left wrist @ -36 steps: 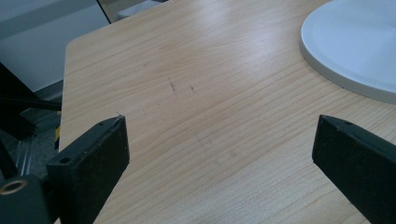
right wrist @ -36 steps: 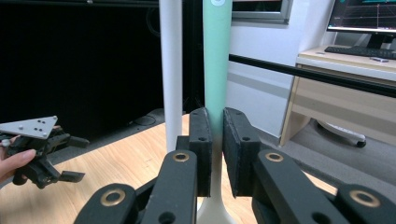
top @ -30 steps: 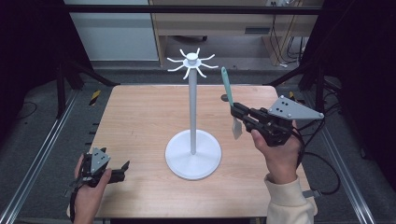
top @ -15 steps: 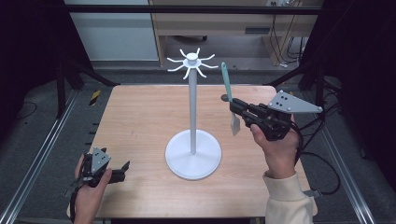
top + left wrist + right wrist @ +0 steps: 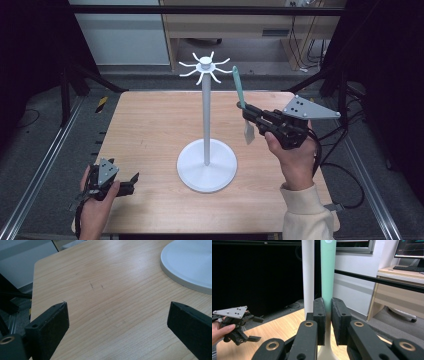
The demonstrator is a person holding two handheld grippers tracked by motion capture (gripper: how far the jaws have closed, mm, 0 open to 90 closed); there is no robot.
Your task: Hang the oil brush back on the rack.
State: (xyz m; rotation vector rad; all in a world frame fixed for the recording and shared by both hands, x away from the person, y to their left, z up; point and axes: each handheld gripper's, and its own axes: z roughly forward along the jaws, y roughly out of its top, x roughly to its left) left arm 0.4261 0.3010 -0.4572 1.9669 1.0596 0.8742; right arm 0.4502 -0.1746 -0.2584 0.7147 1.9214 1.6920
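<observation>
A white stand (image 5: 206,120) with a round base (image 5: 206,165) and curved hooks at its top (image 5: 205,67) rises from the middle of the wooden table (image 5: 150,125). My right gripper (image 5: 246,112) is shut on a spatula (image 5: 239,90) with a green handle and a pale blade, held upright just right of the pole, its handle top close to a hook. In the right gripper view the green handle (image 5: 328,270) stands clamped between the jaws beside the white pole (image 5: 308,277). My left gripper (image 5: 131,183) rests open near the table's front left corner, its jaws wide apart over bare wood (image 5: 112,305).
Metal rails (image 5: 45,165) run along both sides of the table. A wooden desk (image 5: 235,22) stands behind it. The stand's base (image 5: 190,262) lies to the right of my left gripper. Dark floor and cables surround the table.
My right gripper has lifted the spatula slightly and shifted a little toward the stand's hooks. The left gripper has stayed where it was.
</observation>
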